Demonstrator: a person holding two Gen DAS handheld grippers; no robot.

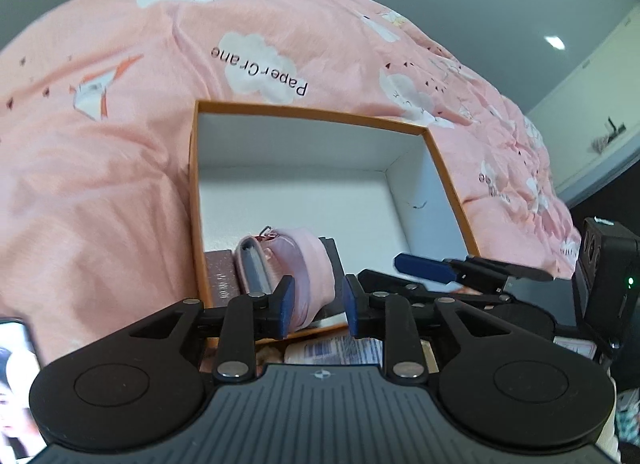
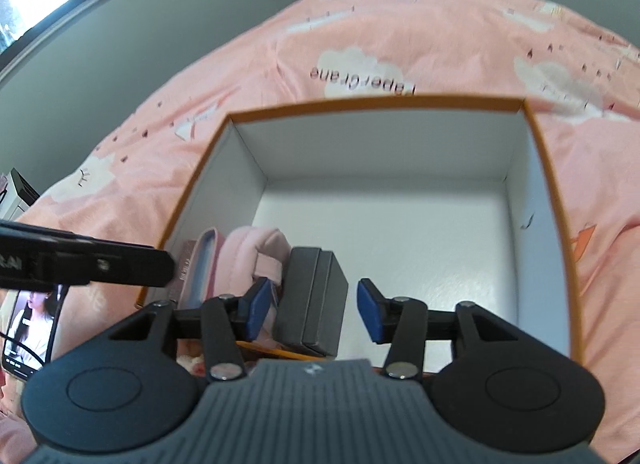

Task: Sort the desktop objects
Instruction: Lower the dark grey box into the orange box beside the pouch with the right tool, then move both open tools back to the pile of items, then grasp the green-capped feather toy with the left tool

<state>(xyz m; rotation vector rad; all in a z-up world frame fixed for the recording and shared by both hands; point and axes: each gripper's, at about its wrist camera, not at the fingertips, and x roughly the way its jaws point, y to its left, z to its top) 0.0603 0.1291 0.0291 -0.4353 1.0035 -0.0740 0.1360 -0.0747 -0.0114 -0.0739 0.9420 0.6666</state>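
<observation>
An orange box [image 1: 312,112] [image 2: 376,102] with a white inside lies on a pink bed cover. In its near left corner stand a glittery mauve case [image 1: 220,272] [image 2: 188,260], a pink padded pouch [image 1: 308,264] [image 2: 256,248] and a dark grey box [image 2: 316,296] [image 1: 330,244]. My left gripper [image 1: 319,304] hovers over the pouch, open, with a gap beside its blue pads. My right gripper [image 2: 314,306] hangs above the grey box, open, its pads clear of it. Each gripper's fingers [image 1: 424,269] [image 2: 120,264] show at the edge of the other's view.
The pink cover [image 1: 100,164] [image 2: 440,32] with cloud prints rises around the box. A lit phone [image 1: 14,364] [image 2: 32,324] lies at the near left. A printed packet [image 1: 340,348] sits just in front of the box. Most of the box floor [image 2: 400,248] is bare white.
</observation>
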